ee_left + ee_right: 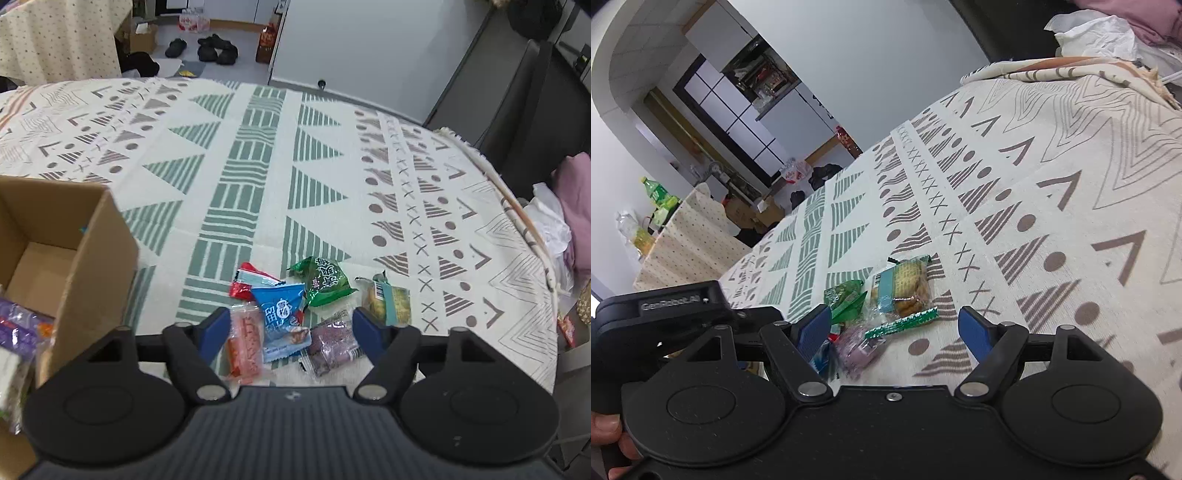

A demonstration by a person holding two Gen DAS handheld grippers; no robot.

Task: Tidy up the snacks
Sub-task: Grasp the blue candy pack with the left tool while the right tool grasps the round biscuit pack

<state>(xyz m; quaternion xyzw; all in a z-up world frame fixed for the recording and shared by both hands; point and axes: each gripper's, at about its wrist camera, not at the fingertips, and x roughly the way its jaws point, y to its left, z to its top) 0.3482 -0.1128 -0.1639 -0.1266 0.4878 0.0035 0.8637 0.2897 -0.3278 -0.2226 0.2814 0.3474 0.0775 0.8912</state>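
I see my left hand-held gripper (286, 325) gaping over the snack pile (295, 314), gripping nothing; right hand-held gripper (894, 328) likewise empty, beside the biscuit pack (901, 288)

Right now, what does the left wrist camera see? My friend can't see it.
An open left claw hovers over a small pile of snack packets on a patterned tablecloth. An open cardboard box with some snacks inside stands to the left.
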